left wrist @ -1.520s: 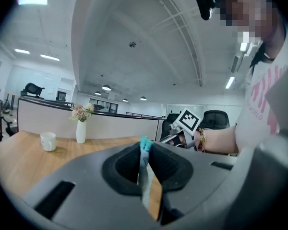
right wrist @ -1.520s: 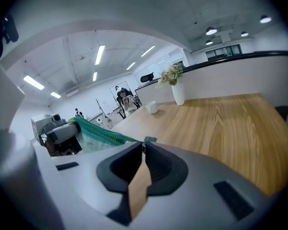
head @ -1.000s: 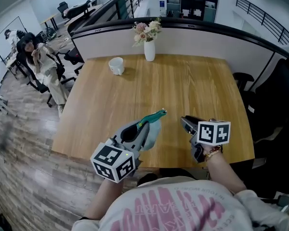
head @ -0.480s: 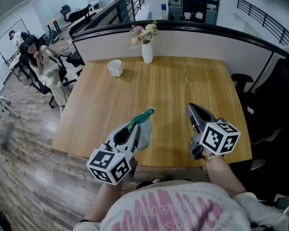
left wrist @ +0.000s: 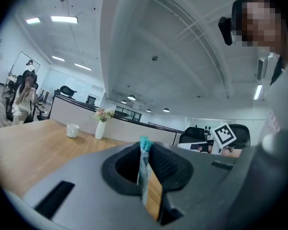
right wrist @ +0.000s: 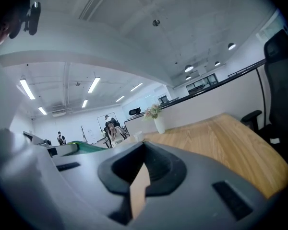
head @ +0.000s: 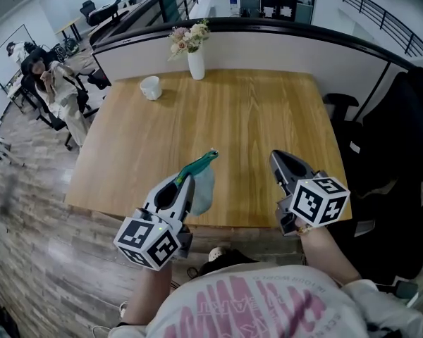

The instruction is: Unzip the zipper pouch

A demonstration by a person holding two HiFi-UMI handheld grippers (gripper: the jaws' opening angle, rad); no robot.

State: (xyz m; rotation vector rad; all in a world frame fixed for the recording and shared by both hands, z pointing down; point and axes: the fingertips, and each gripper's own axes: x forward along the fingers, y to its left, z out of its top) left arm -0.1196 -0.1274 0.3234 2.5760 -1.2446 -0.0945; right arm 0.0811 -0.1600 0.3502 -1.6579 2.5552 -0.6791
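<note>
Floor (head: 28,210): wood planks, showing to the left of and below the tabletop.
Tabletop (head: 254,118): pale wood, mostly bare; both tools hover over its near edge.
Low wall (head: 268,44): white with a dark curved rail on top, running along the far side of the tabletop.
Office chair (head: 402,146): black, standing off the right side of the tabletop.
Seated person (head: 46,76): far left, on a chair well apart from the tabletop.
Left tool (head: 186,182): pointing about level toward the far side, narrow, clamped on the zipper pouch; its marker cube (head: 148,241) is nearest the camera.
Right tool (head: 275,158): jaws pressed together with nothing between them, just to the right of the pouch and apart from it.
Zipper pouch (head: 203,187): pale blue, pinched in the left tool's jaws over the near part of the tabletop; its teal zipper edge (head: 197,163) sticks out past the tips.
Vase (head: 196,65): white, upright at the far edge, holding flowers (head: 187,37).
Cup (head: 150,87): white, to the left of the vase, near the far left corner.
</note>
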